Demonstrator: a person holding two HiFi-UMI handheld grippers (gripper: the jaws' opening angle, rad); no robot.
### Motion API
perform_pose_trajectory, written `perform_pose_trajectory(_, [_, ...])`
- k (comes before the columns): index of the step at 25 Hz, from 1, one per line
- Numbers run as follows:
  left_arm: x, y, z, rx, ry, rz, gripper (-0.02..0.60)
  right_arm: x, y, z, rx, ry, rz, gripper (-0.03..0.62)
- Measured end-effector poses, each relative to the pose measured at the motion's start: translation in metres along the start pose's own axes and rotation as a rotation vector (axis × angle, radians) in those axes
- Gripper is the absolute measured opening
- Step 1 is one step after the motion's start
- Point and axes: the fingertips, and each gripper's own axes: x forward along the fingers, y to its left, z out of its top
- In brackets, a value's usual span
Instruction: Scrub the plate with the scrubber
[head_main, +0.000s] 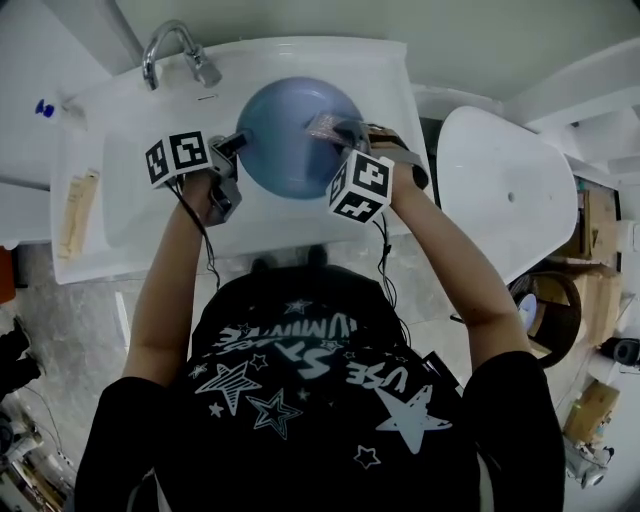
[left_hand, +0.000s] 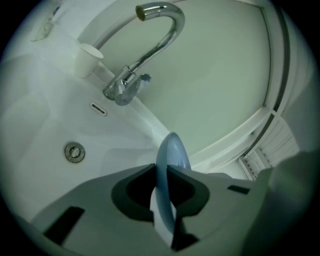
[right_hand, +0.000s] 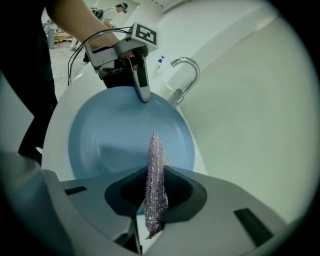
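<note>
**Plate** (head_main: 293, 135). Blue, round, shallow, with a smooth glossy face. It is held over the sink (head_main: 125, 115), tilted so the face turns toward the right gripper. Whether its lower edge rests on the basin cannot be told. Judged stiff and of moderate weight, slippery once wet, and breakable if it is ceramic; the material is not clear. The hold is at the rim only. One pinch point lets the plate swing under scrubbing pressure, so strokes are best kept near the gripped edge or pushed toward it.

**Left gripper** (left_hand: 161, 176). Jaws clamped on the plate's rim, which stands edge-on and upright between them.

**Scrubber** (right_hand: 155, 175). Silvery mesh, judged light, soft and easily squashed. It is pinched flat, with a strip standing out past the jaw tips toward the plate's face. Contact with the face cannot be told.

**Right gripper** (right_hand: 155, 186). Jaws closed on the scrubber, pointing at the plate from the side opposite the left gripper.

**Containers.**
- Sink: white basin with a drain (left_hand: 74, 152) and an overflow slot. No standing water is seen, and the plate is the only thing over it.
- Tap (left_hand: 152, 42): chrome, with no water running.
- Cup (left_hand: 88, 57): white, on the ledge beside the tap. Its contents are not visible.
- Plate face: bare, with no food or foam to be made out.
</note>
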Motion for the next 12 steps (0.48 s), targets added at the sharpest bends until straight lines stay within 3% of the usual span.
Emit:
perform_pose_trajectory(6, [-0.003, 0.010, 0.014, -0.010, -0.081, 0.076, 0.044, -0.002, 0.017, -0.012, -0.037, 0.159, 0.069, 0.080])
perform_pose_trajectory(12, [-0.008, 0.015, 0.017, -0.018, -0.125, 0.101, 0.044, -0.009, 0.038, -0.006, -0.005, 0.170, 0.177, 0.080])
